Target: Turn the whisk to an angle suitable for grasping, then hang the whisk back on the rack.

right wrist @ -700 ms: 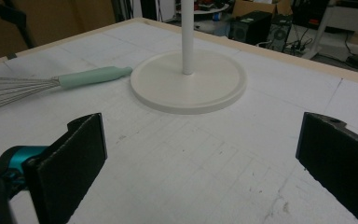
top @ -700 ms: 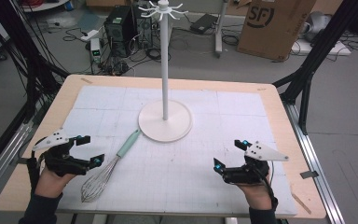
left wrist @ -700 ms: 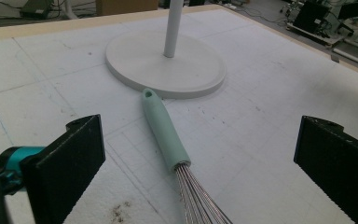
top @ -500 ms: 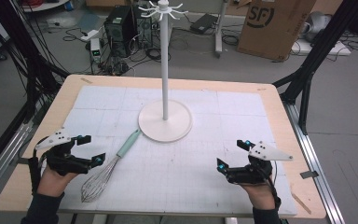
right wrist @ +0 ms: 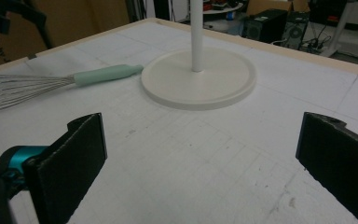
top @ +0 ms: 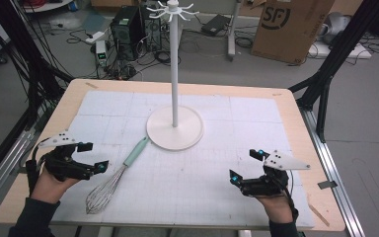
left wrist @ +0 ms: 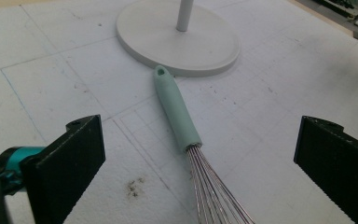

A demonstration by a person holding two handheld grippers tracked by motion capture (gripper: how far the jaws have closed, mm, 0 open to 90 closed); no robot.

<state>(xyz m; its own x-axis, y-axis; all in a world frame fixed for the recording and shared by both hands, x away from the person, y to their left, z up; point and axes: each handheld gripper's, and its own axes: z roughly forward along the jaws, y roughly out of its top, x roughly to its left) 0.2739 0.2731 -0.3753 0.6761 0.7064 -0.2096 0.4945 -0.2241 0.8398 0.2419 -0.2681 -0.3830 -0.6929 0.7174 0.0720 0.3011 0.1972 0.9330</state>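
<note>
Ahead of the wide-set jaws of the left gripper (left wrist: 200, 154), the whisk (left wrist: 186, 140) presented a matt, smooth mint-green handle of plastic or rubber look and thin, glossy metal wires, lying on a white sheet (left wrist: 270, 107) of rough, foam-like texture with faint printed grid lines and dark smudges. Beyond the handle tip, the stand (left wrist: 179, 39) had a smooth, off-white base and post with a satin finish, as of painted metal or plastic. The jaw pads of both the left gripper and the right gripper (right wrist: 200, 158) looked matt black and finely grained, with glossy teal fittings behind them, and the table (top: 306, 133) edge around the sheet appeared as pale, smooth wood.
</note>
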